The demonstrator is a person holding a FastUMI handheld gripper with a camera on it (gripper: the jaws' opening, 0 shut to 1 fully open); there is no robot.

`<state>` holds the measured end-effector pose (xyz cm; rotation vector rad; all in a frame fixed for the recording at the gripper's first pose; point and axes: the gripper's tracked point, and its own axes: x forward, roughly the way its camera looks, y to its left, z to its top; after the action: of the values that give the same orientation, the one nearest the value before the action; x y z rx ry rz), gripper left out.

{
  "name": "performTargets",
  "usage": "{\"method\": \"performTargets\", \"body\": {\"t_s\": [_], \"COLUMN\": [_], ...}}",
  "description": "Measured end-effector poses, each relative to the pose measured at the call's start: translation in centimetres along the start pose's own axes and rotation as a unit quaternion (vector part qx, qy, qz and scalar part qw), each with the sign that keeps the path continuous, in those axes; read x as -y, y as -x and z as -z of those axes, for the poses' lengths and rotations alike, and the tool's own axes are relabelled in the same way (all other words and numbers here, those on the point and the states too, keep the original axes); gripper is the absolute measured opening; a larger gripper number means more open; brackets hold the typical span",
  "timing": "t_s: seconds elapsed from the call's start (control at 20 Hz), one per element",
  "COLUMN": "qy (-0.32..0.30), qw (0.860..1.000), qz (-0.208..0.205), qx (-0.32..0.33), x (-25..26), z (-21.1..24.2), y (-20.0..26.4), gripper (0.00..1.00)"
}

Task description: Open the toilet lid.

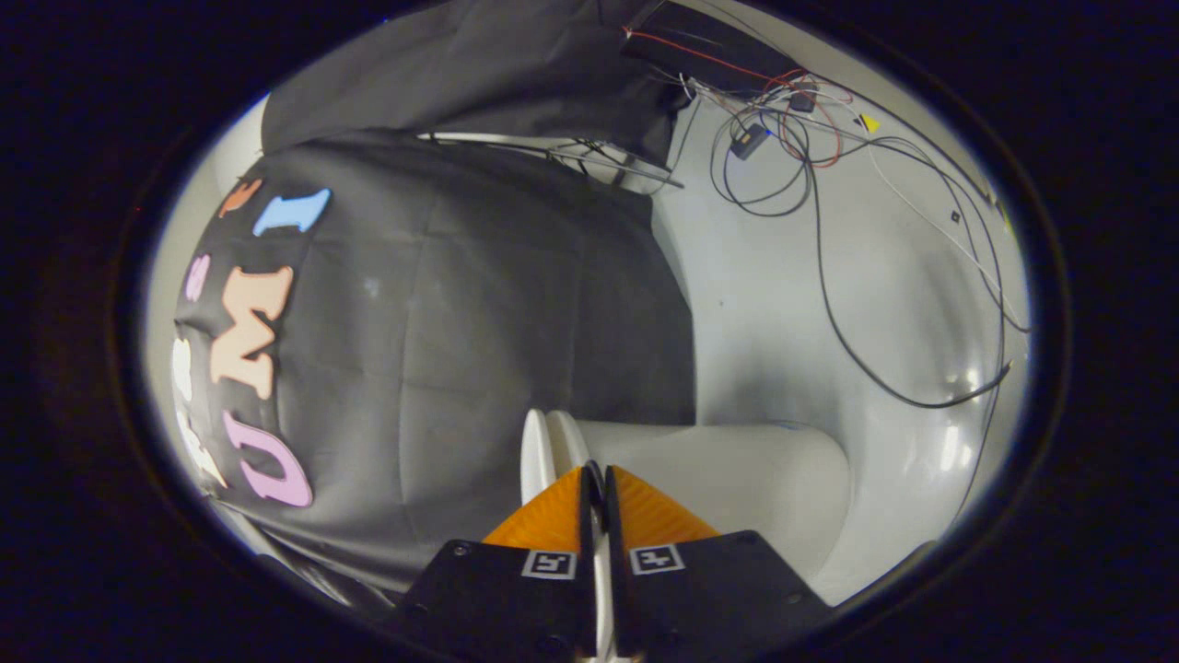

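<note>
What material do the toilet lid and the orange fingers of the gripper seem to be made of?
Toilet lid: probably hard plastic, white and glossy; its thin rounded edge is smooth and catches light. Ceramic cannot be ruled out.
Gripper fingers: probably plastic or rubbery pads, orange and matte, with a fine ribbed texture. They are closed on the lid's edge.

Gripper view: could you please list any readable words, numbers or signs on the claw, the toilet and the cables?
Claw: no words; each finger bears a square black-and-white marker, a pattern, not text.
Toilet lid, its thin edge pinched between the claw's fingers: no text.
Cables and a small yellow tag beyond: too small to read.
</note>
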<state>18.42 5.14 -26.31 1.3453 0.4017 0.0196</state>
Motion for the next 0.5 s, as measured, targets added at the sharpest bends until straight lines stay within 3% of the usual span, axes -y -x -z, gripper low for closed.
{"method": "performTargets", "body": {"t_s": [0.15, 0.5], "qy": [0.001, 0.081], "qw": [1.0, 0.996], "qz": [-0.005, -0.025], "qx": [-0.018, 0.0], "x": [-0.8, -5.8], "z": [0.2, 1.0], "y": [0.8, 2.3], "gripper": [0.0, 0.0]}}
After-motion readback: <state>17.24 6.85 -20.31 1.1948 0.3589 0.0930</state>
